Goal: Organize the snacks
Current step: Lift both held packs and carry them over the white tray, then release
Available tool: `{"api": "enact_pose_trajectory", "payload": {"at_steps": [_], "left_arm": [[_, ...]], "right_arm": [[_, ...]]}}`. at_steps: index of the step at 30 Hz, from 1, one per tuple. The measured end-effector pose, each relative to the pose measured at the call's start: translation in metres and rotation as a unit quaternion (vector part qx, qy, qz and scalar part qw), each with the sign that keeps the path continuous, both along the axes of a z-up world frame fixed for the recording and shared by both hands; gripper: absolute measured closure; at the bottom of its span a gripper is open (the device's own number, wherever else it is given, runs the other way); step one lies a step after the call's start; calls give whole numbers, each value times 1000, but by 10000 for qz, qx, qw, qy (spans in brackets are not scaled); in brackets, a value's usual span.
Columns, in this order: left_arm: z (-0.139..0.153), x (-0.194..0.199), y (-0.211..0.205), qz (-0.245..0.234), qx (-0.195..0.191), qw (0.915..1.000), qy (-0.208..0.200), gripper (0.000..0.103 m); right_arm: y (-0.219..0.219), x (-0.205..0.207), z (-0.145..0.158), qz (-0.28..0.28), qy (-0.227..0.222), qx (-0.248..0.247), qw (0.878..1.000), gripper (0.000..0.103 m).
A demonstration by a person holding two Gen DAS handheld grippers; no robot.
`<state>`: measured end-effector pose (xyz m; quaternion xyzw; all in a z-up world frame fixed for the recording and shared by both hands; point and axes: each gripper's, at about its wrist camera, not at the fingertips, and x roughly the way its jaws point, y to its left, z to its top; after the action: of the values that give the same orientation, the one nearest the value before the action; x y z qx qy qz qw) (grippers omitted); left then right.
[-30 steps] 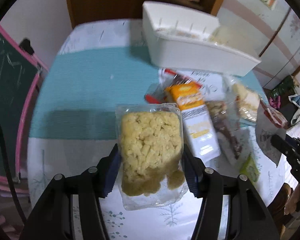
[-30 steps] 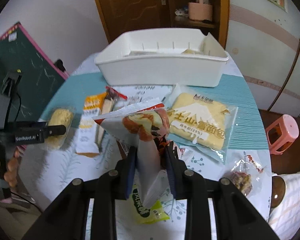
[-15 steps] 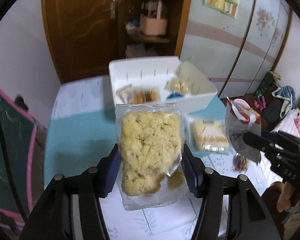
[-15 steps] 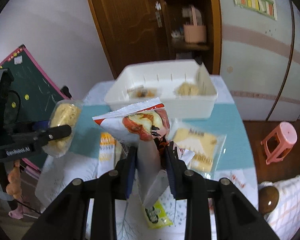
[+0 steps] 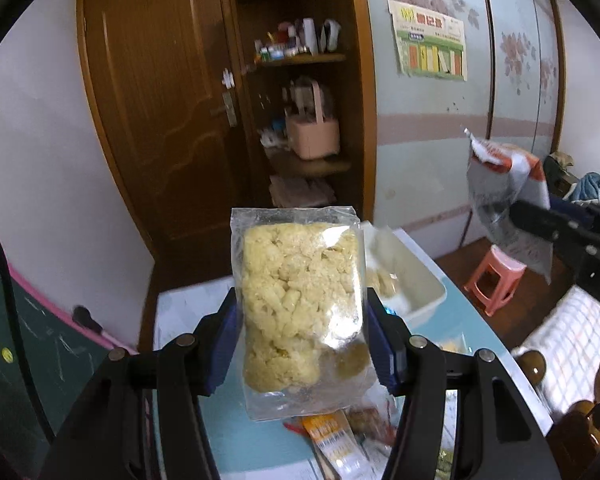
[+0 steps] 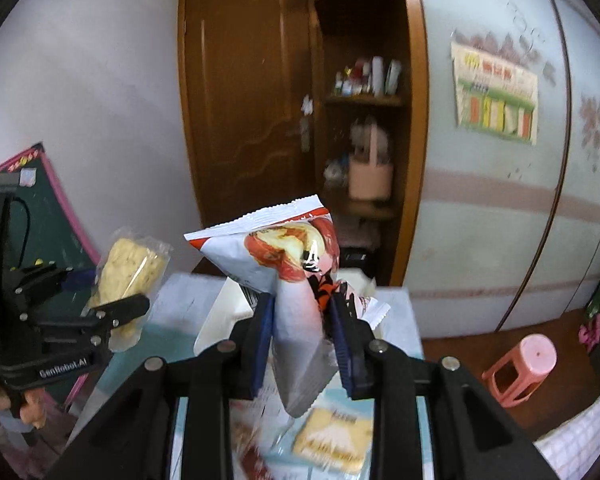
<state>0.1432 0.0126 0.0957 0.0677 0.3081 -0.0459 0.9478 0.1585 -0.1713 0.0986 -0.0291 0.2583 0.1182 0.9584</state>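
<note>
A brown door (image 5: 156,120) and shelf nook stand behind the teal table (image 5: 456,320). My left gripper (image 5: 300,320) clamps a clear bag of yellow puffs (image 5: 296,300); my right gripper (image 6: 302,328) pinches a white-and-red snack packet (image 6: 284,256). The white bin (image 5: 416,280) sits at one o'clock beyond the left fingers.

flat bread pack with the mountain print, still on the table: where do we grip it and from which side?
Take the mountain-print bread pack by a free edge seal, coming low from the side. It lies flat on the table, so its broad faces give the fingers nothing to close on. Both grippers are full now, so that waits.
</note>
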Motion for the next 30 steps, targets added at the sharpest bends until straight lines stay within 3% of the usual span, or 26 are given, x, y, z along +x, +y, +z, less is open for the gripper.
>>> {"api": "enact_pose_trajectory", "payload": {"at_steps": [6, 13, 20, 30], "left_arm": [[22, 26, -7, 55, 121, 9999, -102, 47], [11, 78, -11, 192, 148, 9996, 113, 46], [-29, 139, -18, 444, 59, 9978, 490, 46], [-106, 203, -17, 684, -120, 9897, 1249, 46]], "right_arm": [[-2, 21, 27, -264, -248, -88, 9993, 74], [2, 59, 28, -478, -168, -199, 9985, 74], [12, 109, -10, -545, 293, -297, 9976, 74], [18, 170, -93, -600, 1307, -348, 9890, 73]]}}
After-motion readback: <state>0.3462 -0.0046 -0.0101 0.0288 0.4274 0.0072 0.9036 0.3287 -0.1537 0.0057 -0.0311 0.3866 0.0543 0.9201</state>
